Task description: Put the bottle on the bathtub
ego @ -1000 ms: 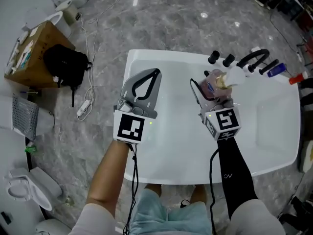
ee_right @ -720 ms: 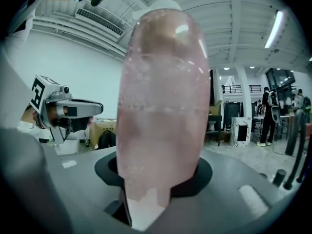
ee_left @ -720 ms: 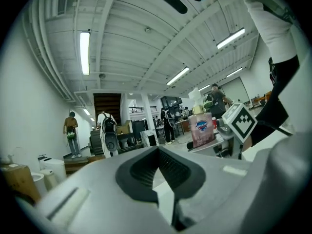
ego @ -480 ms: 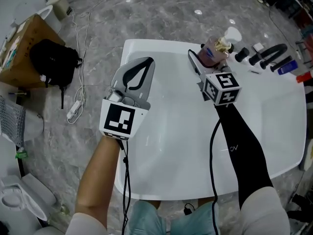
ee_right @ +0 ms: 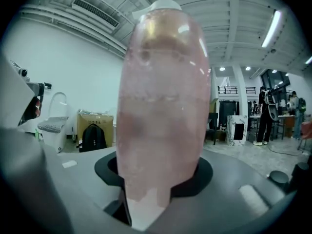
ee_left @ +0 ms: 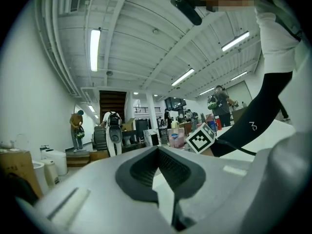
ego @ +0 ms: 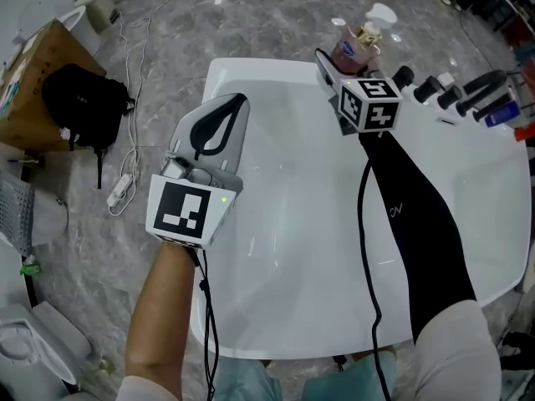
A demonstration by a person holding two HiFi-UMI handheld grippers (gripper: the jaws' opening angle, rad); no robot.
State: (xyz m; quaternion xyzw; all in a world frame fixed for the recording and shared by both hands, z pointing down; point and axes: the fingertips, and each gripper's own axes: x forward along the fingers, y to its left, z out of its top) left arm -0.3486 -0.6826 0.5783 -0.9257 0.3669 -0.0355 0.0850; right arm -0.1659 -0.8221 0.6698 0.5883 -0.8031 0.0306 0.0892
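The grey left gripper (ego: 237,104) hovers over the glossy white bathtub (ego: 292,241), jaws pressed together with nothing between them. Across to the right gripper (ego: 341,62): it's clamped on the translucent pink pump bottle (ego: 354,53), upright at the tub's far rim, near the black tap fittings (ego: 428,88).

Little can be read. A small white mark like "CV" stands on the black sleeve (ego: 415,234), toward four o'clock in the head view. The bottle (ee_left: 176,138) carries a blue label, its print too small to read.
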